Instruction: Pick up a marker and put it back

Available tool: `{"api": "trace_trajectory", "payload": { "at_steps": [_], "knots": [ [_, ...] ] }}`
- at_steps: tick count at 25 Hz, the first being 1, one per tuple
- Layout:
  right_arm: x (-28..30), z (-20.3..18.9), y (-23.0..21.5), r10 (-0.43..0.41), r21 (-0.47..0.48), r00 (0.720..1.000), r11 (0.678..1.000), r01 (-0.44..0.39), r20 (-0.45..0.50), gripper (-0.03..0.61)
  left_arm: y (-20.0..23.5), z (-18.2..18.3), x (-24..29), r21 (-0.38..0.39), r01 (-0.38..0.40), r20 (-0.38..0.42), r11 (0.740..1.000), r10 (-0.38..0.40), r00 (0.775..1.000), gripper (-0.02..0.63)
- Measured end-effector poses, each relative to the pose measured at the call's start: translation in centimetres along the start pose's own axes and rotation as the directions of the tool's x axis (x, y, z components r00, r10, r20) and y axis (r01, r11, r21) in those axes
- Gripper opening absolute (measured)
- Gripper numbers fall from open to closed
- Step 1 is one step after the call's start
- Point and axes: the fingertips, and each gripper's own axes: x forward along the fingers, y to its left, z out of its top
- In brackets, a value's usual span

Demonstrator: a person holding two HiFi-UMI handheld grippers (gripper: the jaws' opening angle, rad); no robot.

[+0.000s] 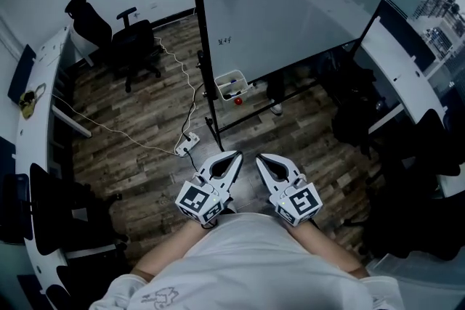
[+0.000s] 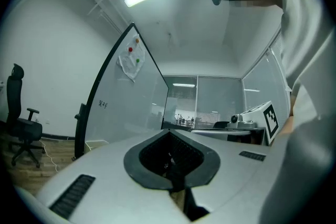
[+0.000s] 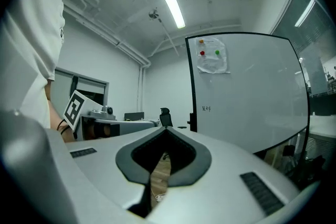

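A white tray [image 1: 231,86] hangs at the foot of the whiteboard [image 1: 290,3], with dark markers [image 1: 233,91] lying in it. A small red thing [image 1: 237,101] sits just below the tray. Both grippers are held close to the person's body, well short of the tray and pointing towards it. My left gripper [image 1: 235,155] is shut with nothing between its jaws, and so is my right gripper [image 1: 259,158]. The left gripper view shows the whiteboard [image 2: 128,102] at the left; the right gripper view shows the whiteboard [image 3: 247,92] at the right.
A black office chair [image 1: 134,47] stands at the back left. A power strip [image 1: 186,145] and its cable lie on the wooden floor near the board's stand. A curved white desk [image 1: 36,134] runs along the left, another desk [image 1: 396,76] with dark chairs on the right.
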Motion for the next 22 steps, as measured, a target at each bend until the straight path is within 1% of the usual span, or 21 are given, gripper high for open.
{"api": "trace_trajectory", "payload": {
  "at_steps": [4, 8, 11, 17, 22],
  "knots": [
    [-4.7, -1.3, 0.8, 0.007, -0.008, 0.999, 1.000, -0.007, -0.041, 0.009, -3.5, -1.5, -0.8, -0.033, -0.040, 0.002, 0.999, 0.040, 0.999, 0.005],
    [-8.8, -0.8, 1.8, 0.005, -0.024, 0.999, 1.000, -0.006, -0.041, 0.009, -7.2, -2.2, -1.5, -0.033, -0.055, -0.006, 0.998, 0.055, 0.998, 0.005],
    [-11.6, -1.4, 2.0, -0.011, -0.018, 0.999, 1.000, 0.011, -0.044, 0.009, -9.3, -3.1, -2.0, -0.044, -0.067, -0.018, 0.997, 0.066, 0.998, 0.005],
    [-15.1, -1.6, 2.5, -0.029, 0.031, 0.999, 0.999, 0.030, -0.034, 0.009, -13.1, -3.7, -2.9, -0.040, -0.056, -0.027, 0.998, 0.055, 0.998, 0.005],
    [-17.0, -1.6, 2.7, -0.029, 0.036, 0.999, 0.999, 0.030, -0.025, 0.009, -14.8, -3.8, -3.1, -0.032, -0.056, -0.010, 0.998, 0.056, 0.998, 0.005]
  ]
}}
